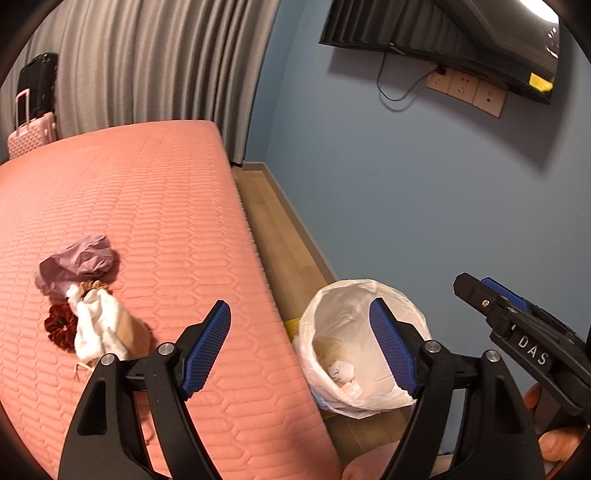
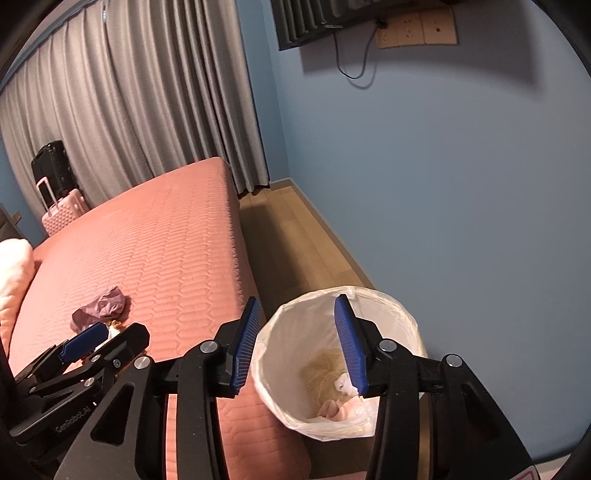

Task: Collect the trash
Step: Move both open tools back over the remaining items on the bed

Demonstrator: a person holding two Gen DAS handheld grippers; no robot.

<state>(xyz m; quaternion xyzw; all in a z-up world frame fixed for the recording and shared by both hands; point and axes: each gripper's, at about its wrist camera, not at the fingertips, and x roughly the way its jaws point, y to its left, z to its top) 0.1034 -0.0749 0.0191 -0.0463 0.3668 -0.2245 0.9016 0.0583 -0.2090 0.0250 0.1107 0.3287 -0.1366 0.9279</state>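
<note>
A bin with a white liner (image 1: 334, 306) (image 2: 280, 332) stands on the floor beside the pink bed; crumpled white paper (image 1: 341, 371) (image 2: 345, 384) lies inside. On the bed lie a crumpled purple paper (image 1: 79, 260) (image 2: 105, 302), a white cloth (image 1: 98, 328) and a dark red scrunchie (image 1: 59, 325). My left gripper (image 1: 301, 345) is open and empty over the bed edge; it also shows in the right wrist view (image 2: 110, 339). My right gripper (image 2: 297, 343) is open and empty above the bin; it shows in the left wrist view (image 1: 476, 291).
The pink quilted bed (image 1: 155, 206) (image 2: 147, 243) fills the left. A wood floor strip (image 1: 269, 229) runs between bed and blue wall. A pink suitcase (image 1: 31, 133) (image 2: 62, 212) stands by grey curtains. A television (image 1: 454, 33) hangs on the wall. A pillow (image 2: 13, 269) lies left.
</note>
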